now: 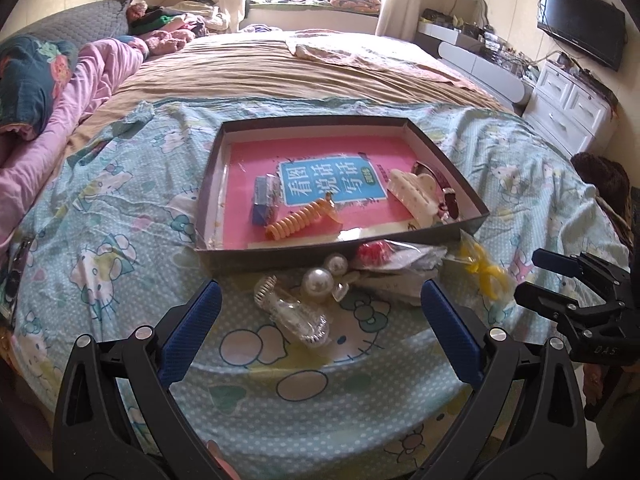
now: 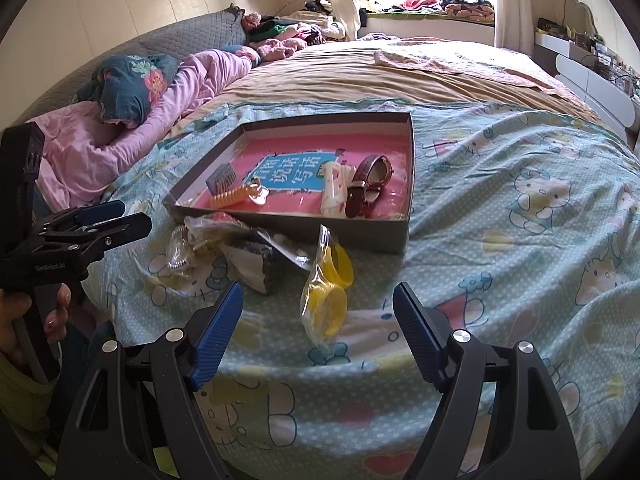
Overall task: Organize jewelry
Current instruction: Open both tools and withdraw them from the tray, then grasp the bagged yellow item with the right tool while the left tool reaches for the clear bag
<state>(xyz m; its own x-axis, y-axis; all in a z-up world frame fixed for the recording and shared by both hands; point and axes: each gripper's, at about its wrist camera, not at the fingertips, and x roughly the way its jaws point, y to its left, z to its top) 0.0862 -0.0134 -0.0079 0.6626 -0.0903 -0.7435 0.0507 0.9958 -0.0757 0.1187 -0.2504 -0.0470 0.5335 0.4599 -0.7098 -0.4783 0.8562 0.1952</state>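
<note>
A shallow dark box with a pink book lining its floor lies on the bed. Inside are an orange spiral tie, a blue comb clip, a cream claw clip and a brown watch. In front of the box lie a clear claw clip, a pearl hair piece, a red item in a bag and a bagged yellow ring piece. My left gripper is open over the clear clip. My right gripper is open around the yellow bag.
The cartoon-print sheet covers the near bed, a tan blanket beyond. Pink bedding and pillows pile up at left. White drawers and a wall TV stand at right. A person's hand holds the left gripper's handle.
</note>
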